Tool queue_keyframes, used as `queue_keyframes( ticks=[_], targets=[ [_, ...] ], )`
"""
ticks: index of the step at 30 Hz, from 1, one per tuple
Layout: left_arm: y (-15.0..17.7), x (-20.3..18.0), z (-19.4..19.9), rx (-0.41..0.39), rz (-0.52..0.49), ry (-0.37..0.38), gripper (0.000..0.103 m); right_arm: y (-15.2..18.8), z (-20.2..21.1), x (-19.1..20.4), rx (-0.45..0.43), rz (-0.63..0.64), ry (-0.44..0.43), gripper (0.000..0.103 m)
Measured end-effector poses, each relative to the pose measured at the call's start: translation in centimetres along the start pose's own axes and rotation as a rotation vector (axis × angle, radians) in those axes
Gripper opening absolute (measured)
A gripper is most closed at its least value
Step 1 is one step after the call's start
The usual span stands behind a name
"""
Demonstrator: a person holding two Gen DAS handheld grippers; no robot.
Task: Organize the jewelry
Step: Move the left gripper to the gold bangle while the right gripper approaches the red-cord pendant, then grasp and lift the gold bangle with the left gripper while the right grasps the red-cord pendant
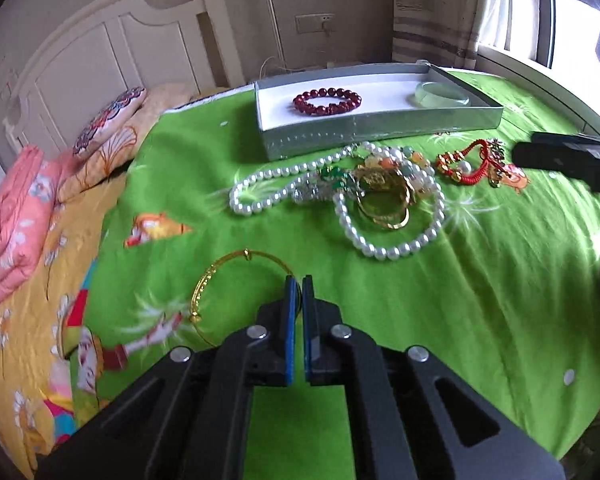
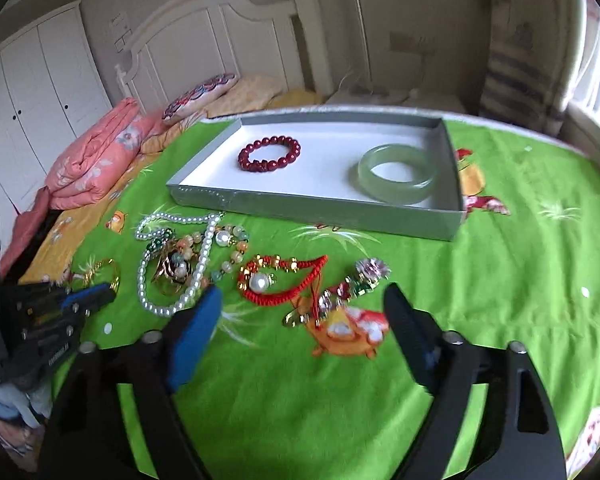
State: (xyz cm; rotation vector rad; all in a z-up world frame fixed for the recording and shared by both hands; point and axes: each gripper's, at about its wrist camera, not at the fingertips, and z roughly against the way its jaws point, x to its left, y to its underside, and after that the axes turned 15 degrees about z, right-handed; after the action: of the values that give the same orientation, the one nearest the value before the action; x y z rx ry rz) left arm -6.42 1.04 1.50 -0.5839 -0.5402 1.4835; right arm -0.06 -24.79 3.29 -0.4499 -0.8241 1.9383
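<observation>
The grey tray (image 2: 312,204) lies at the far side of the green bedspread (image 2: 300,392), its near wall just beyond the jewelry heap, with bare cloth wide open on the near side. Inside it, well apart, lie a red bead bracelet (image 2: 269,153) and a pale green bangle (image 2: 398,179). The left gripper (image 1: 299,286) is closed on a thin gold bangle (image 1: 216,280) lying left of the pearl necklace (image 1: 340,200). The right gripper (image 2: 304,300) stands wide, holding nothing, above the red cord bracelet (image 2: 284,280).

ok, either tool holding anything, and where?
Left tool is shut on the gold bangle, pinching its thin wire rim. Right tool is open, holding nothing.
</observation>
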Motion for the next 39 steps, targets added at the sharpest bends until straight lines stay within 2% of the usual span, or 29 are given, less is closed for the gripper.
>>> queue_keyframes(
  ticks=[6, 10, 14, 19, 21, 24, 26, 30, 34, 38, 39],
  targets=[
    [0.2, 0.2, 0.0, 0.009, -0.003, -0.001, 0.011, -1.2, -2.1, -1.5, 0.024, -0.049, -0.046, 0.062],
    [0.2, 0.5, 0.0, 0.003, 0.005, 0.006, 0.014, -2.1, -2.8, -1.4, 0.026, -0.035, -0.08, 0.047],
    [0.2, 1.0, 0.0, 0.001, 0.022, 0.004, 0.022, -2.1, -3.5, -0.4, 0.059, 0.018, -0.041, 0.045],
    [0.2, 1.3, 0.1, 0.0, 0.025, 0.008, 0.027, -1.3, -3.5, -0.2, 0.058, 0.014, -0.045, 0.021],
    [0.2, 1.2, 0.0, -0.001, 0.02, 0.006, 0.027, -1.2, -3.5, 0.5, 0.055, 0.048, -0.051, 0.018],
    [0.1, 1.1, 0.0, -0.001, 0.02, 0.005, 0.039, -1.2, -3.6, 0.5, 0.055, 0.051, -0.04, 0.013],
    [0.0, 1.3, 0.0, 0.002, 0.028, 0.015, 0.041, -1.1, -3.2, 0.2, 0.028, 0.036, -0.037, 0.011],
    [0.0, 1.8, -0.1, 0.015, 0.052, 0.048, 0.041, -0.8, -2.1, 0.0, -0.031, 0.028, -0.028, 0.009],
    [0.0, 1.6, -0.2, 0.019, 0.045, 0.066, 0.033, -0.6, -1.2, -0.5, -0.081, 0.004, -0.058, 0.009],
    [0.4, 0.2, 0.1, 0.023, -0.014, 0.083, 0.005, -0.3, 0.0, -1.4, -0.154, -0.042, -0.097, 0.009],
    [0.5, -0.2, 0.2, 0.026, -0.025, 0.092, 0.004, -0.1, 0.4, -1.5, -0.176, -0.051, -0.108, 0.009]
  ],
)
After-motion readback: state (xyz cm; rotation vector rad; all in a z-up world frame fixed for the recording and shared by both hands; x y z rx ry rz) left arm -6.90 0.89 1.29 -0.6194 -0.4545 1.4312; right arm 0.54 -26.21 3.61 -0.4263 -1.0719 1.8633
